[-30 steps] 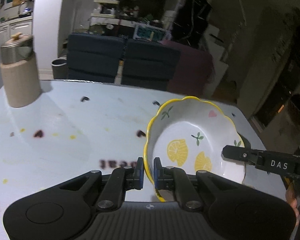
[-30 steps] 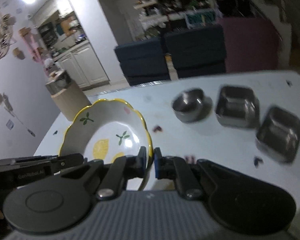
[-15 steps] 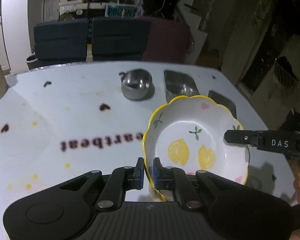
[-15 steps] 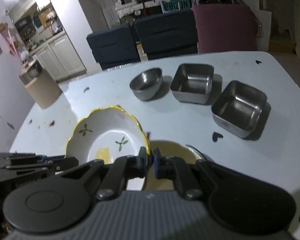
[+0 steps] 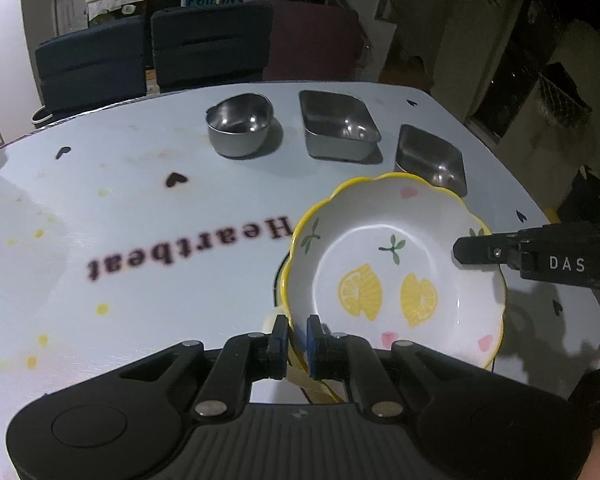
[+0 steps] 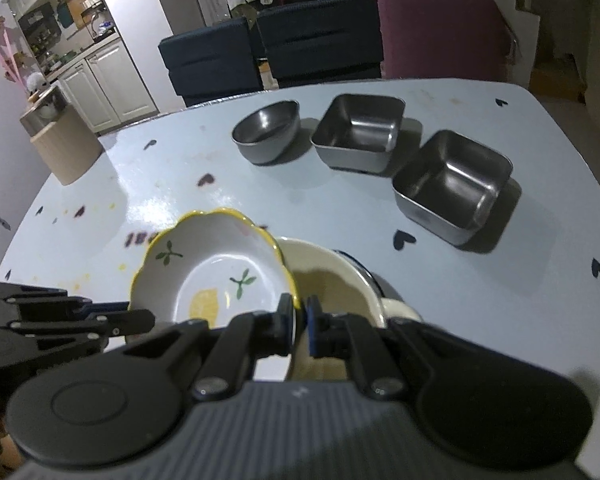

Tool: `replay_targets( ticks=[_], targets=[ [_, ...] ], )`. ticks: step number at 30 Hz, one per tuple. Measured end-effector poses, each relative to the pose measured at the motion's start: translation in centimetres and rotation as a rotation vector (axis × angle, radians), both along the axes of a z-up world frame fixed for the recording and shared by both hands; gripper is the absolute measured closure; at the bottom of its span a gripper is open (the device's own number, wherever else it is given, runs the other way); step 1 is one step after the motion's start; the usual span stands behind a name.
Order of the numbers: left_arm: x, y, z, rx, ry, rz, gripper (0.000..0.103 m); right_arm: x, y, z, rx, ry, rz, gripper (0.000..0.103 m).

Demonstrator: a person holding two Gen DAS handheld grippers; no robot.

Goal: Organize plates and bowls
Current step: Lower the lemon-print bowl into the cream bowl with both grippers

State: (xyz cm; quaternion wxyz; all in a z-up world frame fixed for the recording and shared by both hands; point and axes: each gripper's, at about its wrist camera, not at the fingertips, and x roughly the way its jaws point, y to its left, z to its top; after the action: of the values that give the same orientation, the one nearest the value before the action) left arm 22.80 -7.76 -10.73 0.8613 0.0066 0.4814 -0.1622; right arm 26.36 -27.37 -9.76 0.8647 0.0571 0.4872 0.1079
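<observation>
A white lemon-print bowl (image 5: 396, 264) with a scalloped yellow rim hangs tilted above the table, held from both sides. My left gripper (image 5: 297, 332) is shut on its near rim. In the right wrist view my right gripper (image 6: 299, 317) is shut on the opposite rim of the lemon bowl (image 6: 212, 268). Just beneath and right of it sits a cream bowl (image 6: 332, 276) on a dark-rimmed plate (image 6: 374, 280). The right gripper's black finger (image 5: 496, 251) shows at the bowl's right edge in the left wrist view.
A round steel bowl (image 6: 267, 130) and two square steel containers (image 6: 360, 130) (image 6: 452, 180) stand in a row at the back of the pale blue table (image 6: 172, 200). A beige canister (image 6: 62, 142) stands at the far left corner. Chairs line the far edge.
Both grippers carried the lemon bowl to the right across the table; it now hangs over the cream bowl and plate, with the steel containers come into view.
</observation>
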Motion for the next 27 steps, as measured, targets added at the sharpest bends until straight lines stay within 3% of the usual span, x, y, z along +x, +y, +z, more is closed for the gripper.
replay_targets(
  ticks=[27],
  targets=[
    [1.1, -3.4, -2.5, 0.057, 0.047, -0.089, 0.093, 1.2, -1.7, -2.8, -0.034, 0.111, -0.055, 0.095]
  ],
)
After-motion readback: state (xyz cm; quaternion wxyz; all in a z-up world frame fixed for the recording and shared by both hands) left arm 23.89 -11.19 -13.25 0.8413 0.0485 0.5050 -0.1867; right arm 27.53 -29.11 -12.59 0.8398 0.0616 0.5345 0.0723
